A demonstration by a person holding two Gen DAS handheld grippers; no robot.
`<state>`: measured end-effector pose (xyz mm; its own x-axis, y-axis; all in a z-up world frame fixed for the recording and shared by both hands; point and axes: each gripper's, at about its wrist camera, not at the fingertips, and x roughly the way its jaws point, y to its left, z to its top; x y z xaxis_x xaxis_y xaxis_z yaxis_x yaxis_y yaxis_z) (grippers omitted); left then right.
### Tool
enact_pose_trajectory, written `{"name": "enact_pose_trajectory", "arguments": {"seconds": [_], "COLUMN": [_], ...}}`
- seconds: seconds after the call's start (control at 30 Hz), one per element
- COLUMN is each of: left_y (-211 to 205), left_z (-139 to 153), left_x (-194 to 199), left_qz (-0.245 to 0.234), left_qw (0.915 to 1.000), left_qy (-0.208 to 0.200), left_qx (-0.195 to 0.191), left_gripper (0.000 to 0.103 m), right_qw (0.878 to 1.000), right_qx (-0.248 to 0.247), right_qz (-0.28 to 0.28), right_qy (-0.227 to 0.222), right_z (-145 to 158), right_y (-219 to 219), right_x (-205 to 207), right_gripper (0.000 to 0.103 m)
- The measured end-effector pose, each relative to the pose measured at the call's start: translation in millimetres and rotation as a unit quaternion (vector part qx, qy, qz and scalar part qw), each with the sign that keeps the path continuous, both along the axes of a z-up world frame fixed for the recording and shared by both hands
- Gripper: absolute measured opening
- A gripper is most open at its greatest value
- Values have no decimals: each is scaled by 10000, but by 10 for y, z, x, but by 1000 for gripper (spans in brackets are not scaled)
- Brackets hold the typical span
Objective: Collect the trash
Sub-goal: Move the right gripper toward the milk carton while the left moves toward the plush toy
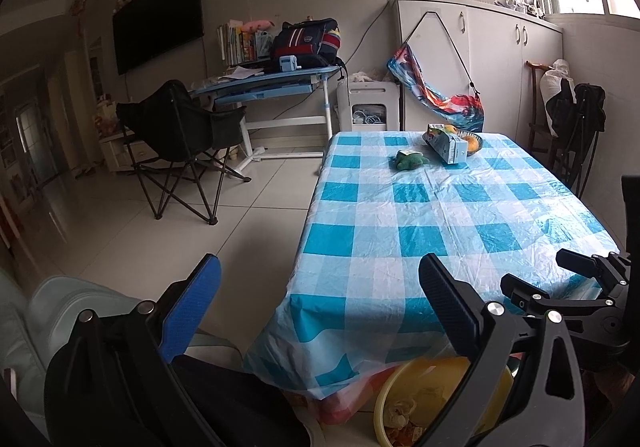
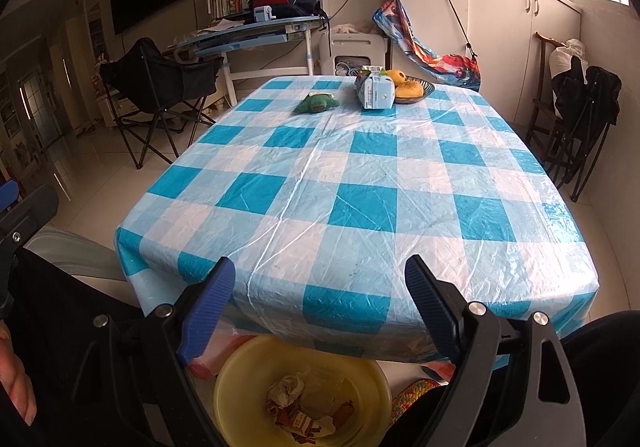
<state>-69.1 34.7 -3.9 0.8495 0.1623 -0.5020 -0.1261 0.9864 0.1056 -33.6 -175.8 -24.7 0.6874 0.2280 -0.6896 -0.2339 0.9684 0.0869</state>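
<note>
I see my right gripper [image 2: 320, 311] w/ its jaws wide apart & nothing between them. My left gripper [image 1: 320, 307] is wide too, nothing in it.

Right under the right gripper, below its tips, sits a yellow bin [image 2: 240, 375] on the floor. The trash [image 2: 304, 403] is inside it: crumpled paper & torn wrappers. In the left view the same bin [image 1: 400, 383] is low & to the right of the left gripper, partly behind its right finger.

Just past both grippers is the table [image 2: 360, 207] w/ a blue & white check cover. Its near edge hangs over the bin.

At the far end, ahead & a bit left of the right gripper, lies a green plush toy [image 2: 317, 103]. Right of it stands a carton [image 2: 376, 89], touching a dark bowl [image 2: 424, 89] w/ fruit [image 2: 408, 89] in it.

Further off, left of the table: a black folding chair [image 2: 160, 87] & a blue desk [image 2: 248, 35].
</note>
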Motion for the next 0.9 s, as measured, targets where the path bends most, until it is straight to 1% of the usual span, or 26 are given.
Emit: {"name": "enact_pose_trajectory", "arguments": {"seconds": [0.1,0.17,0.23,0.3,0.43,0.57,0.7,0.83,0.9], "left_y": [63,149,247,323,404,392,304,188,138], "left_z": [-20,-14,-2,-6,-61,-114,-184,-242,-251], "left_x": [23,27,15,3,19,113,214,303,340], "left_qz": [88,199,348,459,631,717,701,595,542], "left_qw": [9999,9995,9981,9964,9939,9934,9940,9949,9951], "left_qy": [53,68,47,55,129,183,309,459,501], "left_qx": [-71,-248,-514,-716,-898,-881,-785,-680,-662], "left_gripper": [96,96,96,96,96,96,96,96,96], "right_qw": [9999,9996,9990,9981,9966,9954,9937,9939,9948], "right_qx": [137,256,408,565,793,946,1113,1097,1006], "right_qz": [2,7,-24,-83,-137,-51,-51,55,98], "right_qy": [-5,-96,-189,-225,-168,-139,-84,36,93], "right_z": [49,138,248,338,428,457,473,464,468], "right_y": [-26,-68,-138,-218,-339,-367,-385,-339,-310], "right_x": [17,38,105,214,573,987,1457,2018,2299], "right_gripper": [83,83,83,83,83,83,83,83,82]}}
